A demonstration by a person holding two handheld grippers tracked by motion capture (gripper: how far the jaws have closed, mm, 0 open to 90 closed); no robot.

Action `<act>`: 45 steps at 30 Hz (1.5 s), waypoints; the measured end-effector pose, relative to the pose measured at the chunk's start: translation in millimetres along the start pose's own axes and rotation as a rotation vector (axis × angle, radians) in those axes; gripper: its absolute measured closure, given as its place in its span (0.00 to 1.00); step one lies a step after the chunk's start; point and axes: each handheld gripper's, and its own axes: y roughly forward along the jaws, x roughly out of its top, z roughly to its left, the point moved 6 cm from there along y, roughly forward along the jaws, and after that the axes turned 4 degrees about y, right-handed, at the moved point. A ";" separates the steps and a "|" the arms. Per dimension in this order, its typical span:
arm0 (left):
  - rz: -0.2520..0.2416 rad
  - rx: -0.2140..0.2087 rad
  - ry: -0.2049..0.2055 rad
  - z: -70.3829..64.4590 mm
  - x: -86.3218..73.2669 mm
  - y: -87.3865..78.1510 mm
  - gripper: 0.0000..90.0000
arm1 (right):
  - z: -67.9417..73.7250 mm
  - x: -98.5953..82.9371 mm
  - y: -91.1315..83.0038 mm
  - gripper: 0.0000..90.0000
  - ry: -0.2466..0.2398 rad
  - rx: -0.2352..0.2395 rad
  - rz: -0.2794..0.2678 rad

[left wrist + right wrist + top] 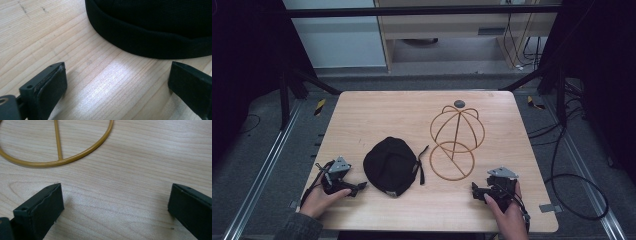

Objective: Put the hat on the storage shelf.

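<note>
Black fabric cap (390,165) mid-table, gold wire dome-shaped hat stand (455,142) to its right, left gripper (357,187) just left of cap, right gripper (475,190) near stand, both with jaws apart

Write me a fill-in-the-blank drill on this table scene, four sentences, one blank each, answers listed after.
1. The cap lying on the table is ____ in colour.
2. The wire hat stand is at the cap's ____ side in the high view.
3. The left gripper points at the cap with its jaws ____.
4. The right gripper, jaws open, holds ____.

Missing words: black; right; open; nothing
</note>
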 end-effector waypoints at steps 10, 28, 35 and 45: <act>0.032 -0.017 0.007 -5.7 2.2 -2.9 0.04 | 0.1 -0.1 -0.1 0.00 0.002 -0.002 0.000; -0.030 -0.046 0.005 -25.6 20.9 -36.4 0.09 | 0.4 -2.5 -2.4 0.00 0.012 -0.011 -0.002; -0.028 -0.060 0.066 -41.8 43.9 -47.6 0.08 | 0.4 -2.6 -2.6 0.00 0.012 -0.011 -0.001; 0.056 -0.056 0.138 -48.6 73.6 -39.3 0.07 | 0.1 -2.7 -2.6 0.00 0.009 -0.010 -0.001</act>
